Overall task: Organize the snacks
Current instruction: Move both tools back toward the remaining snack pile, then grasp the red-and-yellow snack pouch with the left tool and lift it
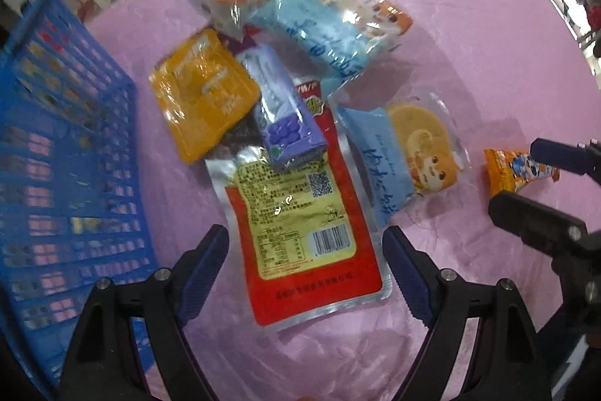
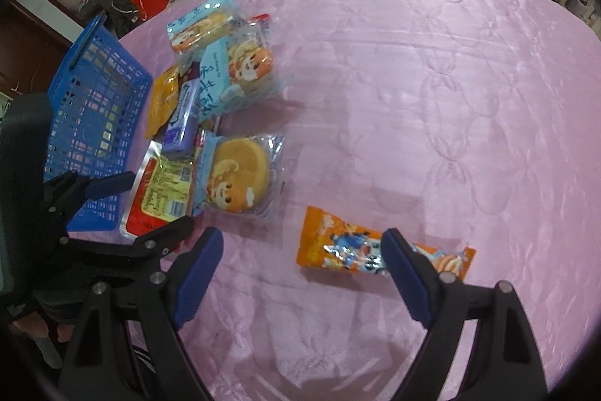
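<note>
In the left wrist view, the left gripper (image 1: pixel 304 250) has its fingers spread wide, empty, over the lower half of a red-and-silver pouch (image 1: pixel 296 220) at frame centre. A purple box (image 1: pixel 281 115) lies across the pouch's top. A blue basket (image 1: pixel 64 153) fills the left edge.

In the right wrist view, the right gripper (image 2: pixel 300 250) is likewise released, above an orange packet (image 2: pixel 349 247) lying alone on pink cloth (image 2: pixel 450 81), lower centre.
</note>
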The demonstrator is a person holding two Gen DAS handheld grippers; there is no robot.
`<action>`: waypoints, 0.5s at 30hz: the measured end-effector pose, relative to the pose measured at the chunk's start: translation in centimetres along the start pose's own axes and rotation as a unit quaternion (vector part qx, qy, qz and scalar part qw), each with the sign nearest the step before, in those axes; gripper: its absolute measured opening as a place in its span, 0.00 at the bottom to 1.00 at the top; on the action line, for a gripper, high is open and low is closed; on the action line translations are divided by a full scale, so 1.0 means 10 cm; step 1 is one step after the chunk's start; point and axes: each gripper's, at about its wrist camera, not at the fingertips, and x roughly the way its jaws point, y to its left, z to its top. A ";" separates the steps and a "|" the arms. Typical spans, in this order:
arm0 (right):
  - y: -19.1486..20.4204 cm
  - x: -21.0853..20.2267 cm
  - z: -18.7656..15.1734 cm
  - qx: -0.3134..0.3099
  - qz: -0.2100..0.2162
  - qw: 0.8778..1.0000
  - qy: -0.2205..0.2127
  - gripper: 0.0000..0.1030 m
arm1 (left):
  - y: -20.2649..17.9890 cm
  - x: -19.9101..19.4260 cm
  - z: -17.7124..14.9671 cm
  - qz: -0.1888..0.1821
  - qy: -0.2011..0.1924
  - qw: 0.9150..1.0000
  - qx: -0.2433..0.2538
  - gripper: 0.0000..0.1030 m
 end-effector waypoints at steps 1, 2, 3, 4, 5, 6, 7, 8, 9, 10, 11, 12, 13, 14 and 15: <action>0.00 0.01 0.00 -0.001 -0.002 1.000 0.000 0.86 | 0.04 0.04 0.01 -0.009 0.004 1.000 -0.010 0.80; 0.00 0.01 0.01 -0.002 -0.003 1.000 -0.001 0.86 | 0.08 0.08 0.02 -0.018 0.007 1.000 -0.021 0.80; 0.02 0.02 0.01 -0.003 -0.003 1.000 -0.001 0.86 | 0.12 0.12 0.04 -0.027 0.009 0.999 -0.030 0.80; 0.02 0.02 0.02 -0.004 -0.005 1.000 -0.002 0.86 | 0.16 0.15 0.04 -0.034 0.009 0.999 -0.037 0.80; 0.02 0.02 0.01 -0.005 -0.007 1.000 -0.002 0.86 | 0.18 0.16 0.04 -0.039 0.008 0.998 -0.039 0.80; 0.01 0.02 0.01 -0.007 -0.010 1.000 -0.002 0.86 | 0.18 0.19 0.05 -0.038 0.006 0.999 -0.035 0.80; 0.00 0.03 0.01 -0.007 -0.012 1.000 -0.001 0.86 | 0.15 0.19 0.04 -0.035 0.004 0.999 -0.024 0.80; 0.00 0.04 0.01 -0.005 -0.013 1.000 0.001 0.86 | 0.11 0.19 0.03 -0.028 0.002 1.000 -0.006 0.80; -0.01 0.05 0.01 -0.003 -0.014 1.000 0.002 0.86 | 0.06 0.19 0.03 -0.025 0.001 1.000 0.003 0.80; -0.02 0.06 0.01 -0.001 -0.015 1.000 0.004 0.86 | 0.02 0.19 0.02 -0.021 0.001 1.000 0.010 0.80; -0.02 0.06 0.02 0.000 -0.016 1.000 0.005 0.86 | 0.00 0.20 0.02 -0.018 0.002 1.000 0.013 0.80; -0.03 0.07 0.02 0.003 -0.015 1.000 0.006 0.86 | -0.02 0.21 0.03 -0.016 0.003 1.000 0.010 0.80; -0.03 0.07 0.01 0.004 -0.015 1.000 0.007 0.86 | -0.01 0.23 0.05 -0.018 0.003 1.000 0.003 0.80; -0.04 0.07 0.01 0.003 -0.015 1.000 0.007 0.86 | -0.01 0.24 0.09 -0.025 0.003 1.000 -0.004 0.80; -0.03 0.06 0.01 0.002 -0.015 1.000 0.006 0.86 | 0.01 0.27 0.13 -0.031 0.003 0.999 -0.012 0.79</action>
